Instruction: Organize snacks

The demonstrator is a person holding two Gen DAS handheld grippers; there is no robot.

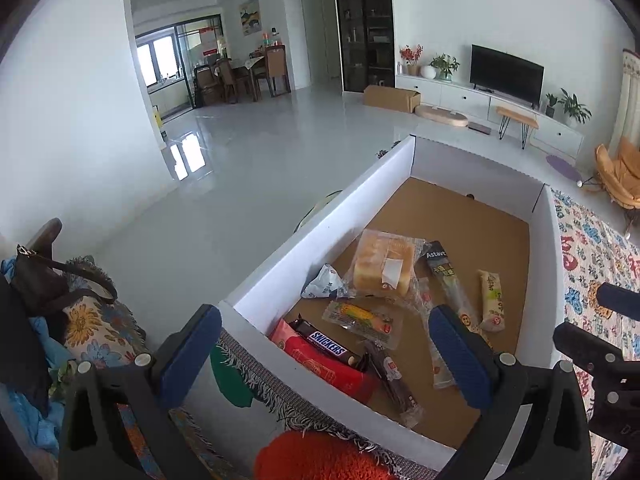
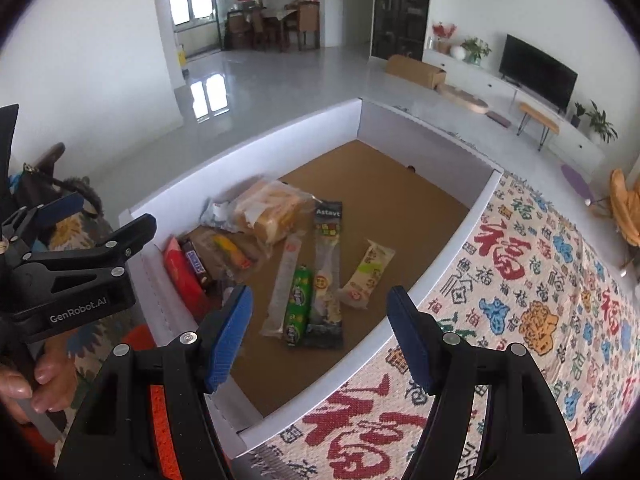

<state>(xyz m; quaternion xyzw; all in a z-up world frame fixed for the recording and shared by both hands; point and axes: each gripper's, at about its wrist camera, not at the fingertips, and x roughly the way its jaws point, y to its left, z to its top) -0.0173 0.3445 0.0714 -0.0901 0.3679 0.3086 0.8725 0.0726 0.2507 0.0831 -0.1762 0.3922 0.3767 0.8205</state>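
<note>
Both wide and empty: left gripper (image 1: pixel 324 354) over the white box (image 1: pixel 320 236) near-left corner (beside the Snickers bar (image 1: pixel 328 343)), right gripper (image 2: pixel 320 334) above the green sausage (image 2: pixel 298 306).

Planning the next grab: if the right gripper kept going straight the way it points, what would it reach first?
Probably the green snack stick lying in the white box, with a dark packet beside it. The right gripper is open and empty; depth is uncertain.
</note>
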